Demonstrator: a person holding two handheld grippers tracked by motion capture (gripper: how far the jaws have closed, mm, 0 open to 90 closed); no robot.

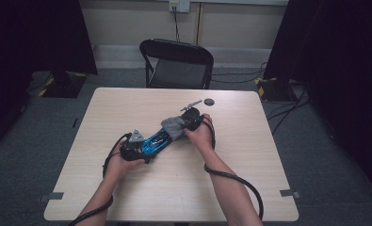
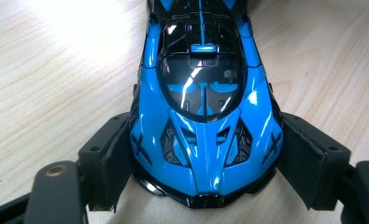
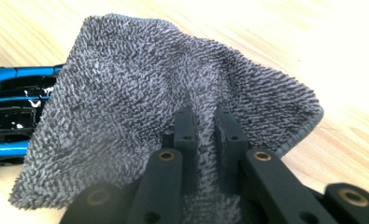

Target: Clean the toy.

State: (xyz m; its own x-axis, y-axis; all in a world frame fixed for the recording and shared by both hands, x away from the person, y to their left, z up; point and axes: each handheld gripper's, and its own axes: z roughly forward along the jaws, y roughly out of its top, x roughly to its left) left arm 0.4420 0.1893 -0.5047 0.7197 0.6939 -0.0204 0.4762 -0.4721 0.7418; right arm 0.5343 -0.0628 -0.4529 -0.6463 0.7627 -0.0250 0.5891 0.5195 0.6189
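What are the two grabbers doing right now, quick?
Left gripper: closed on the blue toy car, one pad against each side.
Right gripper: shut on the grey cloth, which drapes over one end of the car.

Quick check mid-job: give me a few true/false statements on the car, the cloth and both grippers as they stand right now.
1. The left gripper clamps the blue car on both sides. True.
2. The right gripper is open with nothing in it. False: it is shut on the grey cloth.
3. The cloth lies over one end of the car. True.
4. The car is red. False: it is blue with black parts.
5. A small dark disc lies on the table beyond the right gripper. True.
6. The chair stands on the table. False: it stands on the floor behind it.
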